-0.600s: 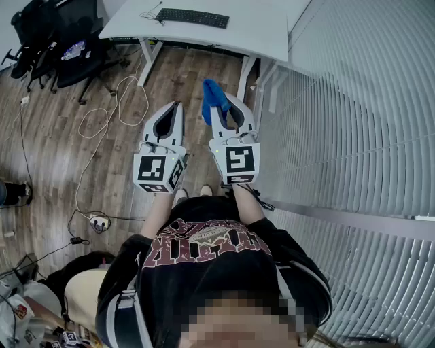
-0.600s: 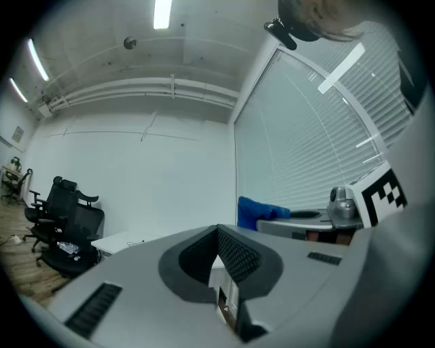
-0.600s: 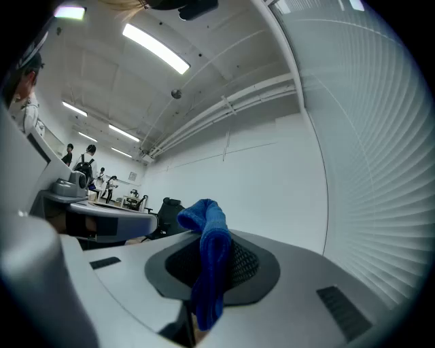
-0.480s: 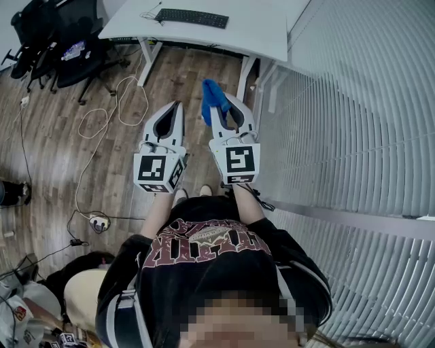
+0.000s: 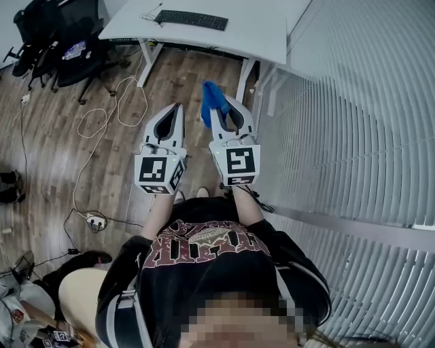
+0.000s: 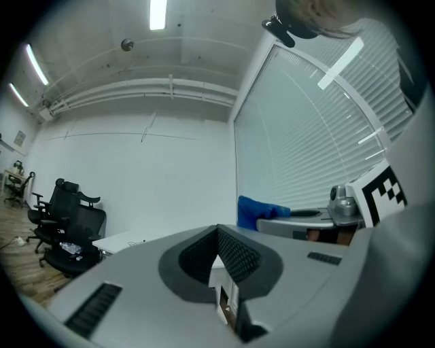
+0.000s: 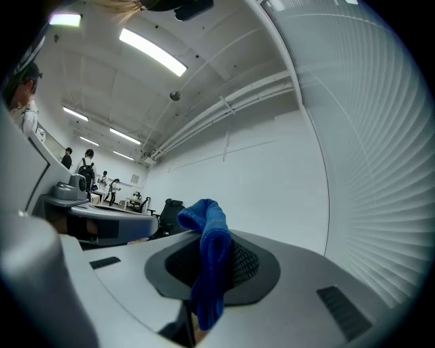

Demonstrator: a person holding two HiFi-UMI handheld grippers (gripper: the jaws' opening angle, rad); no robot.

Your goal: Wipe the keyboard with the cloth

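A black keyboard (image 5: 192, 18) lies on the white desk (image 5: 262, 34) at the top of the head view, well ahead of both grippers. My right gripper (image 5: 219, 100) is shut on a blue cloth (image 5: 212, 100) that sticks out past its tips; in the right gripper view the blue cloth (image 7: 208, 265) hangs pinched between the jaws. My left gripper (image 5: 178, 105) is shut with nothing in it, held beside the right one over the wooden floor. In the left gripper view my left gripper (image 6: 219, 239) points at the desk (image 6: 129, 239), with the cloth (image 6: 260, 210) to its right.
Black office chairs (image 5: 58, 41) stand at the far left of the desk. White cables (image 5: 109, 112) and a power strip (image 5: 94, 221) lie on the wooden floor. A glass wall with white blinds (image 5: 353, 136) runs along the right side. People stand far off in the right gripper view.
Both grippers have hardly shifted. The view has slid a little, so the floor clutter at the lower left has moved down.
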